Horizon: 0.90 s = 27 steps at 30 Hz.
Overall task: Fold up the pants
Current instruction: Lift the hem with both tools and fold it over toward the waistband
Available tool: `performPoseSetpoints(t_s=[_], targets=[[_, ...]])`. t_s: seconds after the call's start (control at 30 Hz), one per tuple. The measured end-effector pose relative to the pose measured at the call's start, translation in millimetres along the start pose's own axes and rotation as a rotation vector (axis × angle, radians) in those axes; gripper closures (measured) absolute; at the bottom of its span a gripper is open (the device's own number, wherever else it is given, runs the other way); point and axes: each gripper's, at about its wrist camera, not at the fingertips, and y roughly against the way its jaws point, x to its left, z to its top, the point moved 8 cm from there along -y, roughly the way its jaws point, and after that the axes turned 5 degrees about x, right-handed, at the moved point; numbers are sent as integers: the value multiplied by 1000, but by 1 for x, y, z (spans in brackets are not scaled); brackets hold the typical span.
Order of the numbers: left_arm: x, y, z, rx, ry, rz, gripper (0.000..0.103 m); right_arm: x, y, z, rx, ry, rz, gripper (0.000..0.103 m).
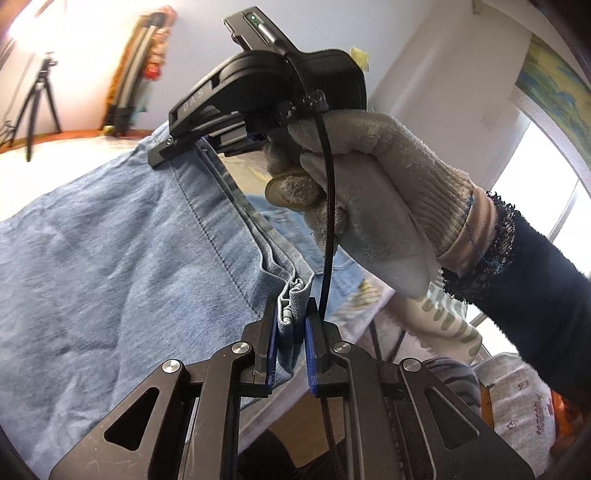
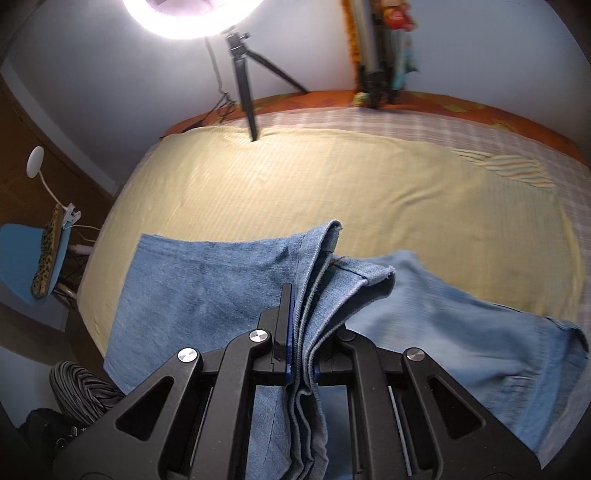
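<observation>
Pale yellow bedspread (image 2: 332, 184) covers the bed in front of me, with a checked sheet (image 2: 406, 122) showing past its far edge and an orange strip along the wall. On the bed near that far edge stands a black tripod (image 2: 245, 88) carrying a bright ring light (image 2: 192, 18). Off the bed's left side sits a blue chair (image 2: 22, 258) with a leopard-print item lying on it.

I hold the pants (image 2: 207, 280), light blue denim, between my two tools. My left hand-held gripper (image 1: 291, 317) is clamped on a bunched edge of the fabric, its blue pads pressing the folds from both sides. From there a stitched seam runs taut up to my right hand-held gripper (image 1: 201, 144), which in the left wrist view shows as a black body gripped by my right hand (image 1: 362, 177) in a grey knit glove, a dark sleeve (image 1: 535, 295) behind it.

In the right wrist view, the jaws of that right tool are closed on several stacked layers of denim, which hang down between the fingers. Beyond the jaws one broad panel of the pants spreads to the left over the bedspread, and a hemmed leg end trails off to the right, blurred. Part of the garment is lifted off the bed; the rest drapes onto it.
</observation>
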Motion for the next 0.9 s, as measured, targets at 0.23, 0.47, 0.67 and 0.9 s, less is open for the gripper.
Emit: performPoseSetpoints(t_s=[0.23,0.47,0.67,0.9], targets=[[-32,-33,14,22,-34,-65,92,-47,23,-13,-9,-26,-55,95],[-49,-68,31,47,-64,-109,92,-94,40,-32,-20,-74,-100,95],[-57,-90,37,65,-66,-136,92,-123,49,-41,-24,-104,-124,95],[-66,-96,46,73,-84,-155,92,-149,60,-49,-32,-130,-148,95]])
